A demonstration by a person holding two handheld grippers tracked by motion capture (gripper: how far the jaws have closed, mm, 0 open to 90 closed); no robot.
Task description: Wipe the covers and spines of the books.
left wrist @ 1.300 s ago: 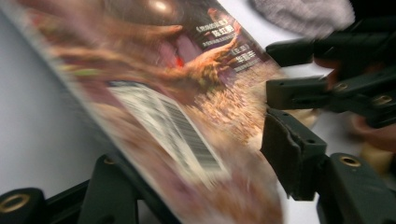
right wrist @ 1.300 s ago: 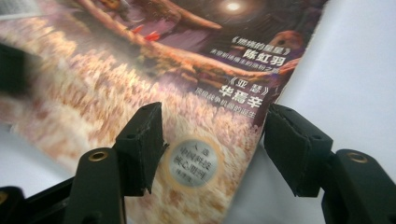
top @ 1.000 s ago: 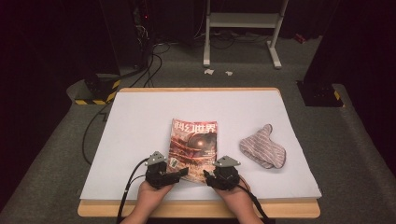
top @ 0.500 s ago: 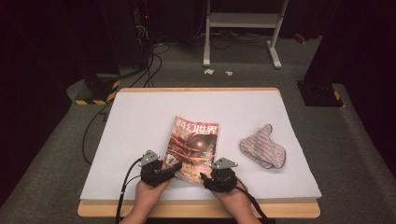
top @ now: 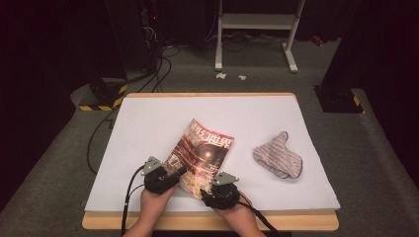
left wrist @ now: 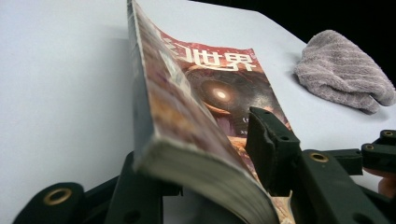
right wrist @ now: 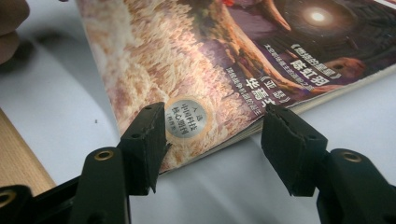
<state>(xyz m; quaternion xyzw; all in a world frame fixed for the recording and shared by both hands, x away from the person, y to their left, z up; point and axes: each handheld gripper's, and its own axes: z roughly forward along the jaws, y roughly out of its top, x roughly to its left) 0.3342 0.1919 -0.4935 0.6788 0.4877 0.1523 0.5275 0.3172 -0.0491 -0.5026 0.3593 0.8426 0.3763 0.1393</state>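
Note:
A thick magazine [top: 202, 153] with a reddish cover lies askew on the white table [top: 148, 128], its left edge raised. My left gripper [top: 180, 173] has that edge between its jaws. In the left gripper view one jaw is under the magazine [left wrist: 210, 93] and the other over the cover. The left gripper's [left wrist: 201, 154] jaws have just been closing, and I see no firm press. My right gripper [top: 205, 190] stands open at the near right corner. In the right gripper view its jaws [right wrist: 212, 135] straddle that corner of the magazine [right wrist: 210, 56] without touching it.
A striped, folded cloth [top: 277, 160] lies on the table to the right of the magazine, also seen as the cloth [left wrist: 343, 70]. The wooden front edge [top: 296, 221] runs just behind my hands. Cables [top: 99, 143] and a white stand [top: 257, 29] are on the floor beyond.
The magazine has turned clockwise and its left edge has come up. My left gripper has slid in at that edge with narrower jaws. The right gripper has shifted slightly left toward the near corner.

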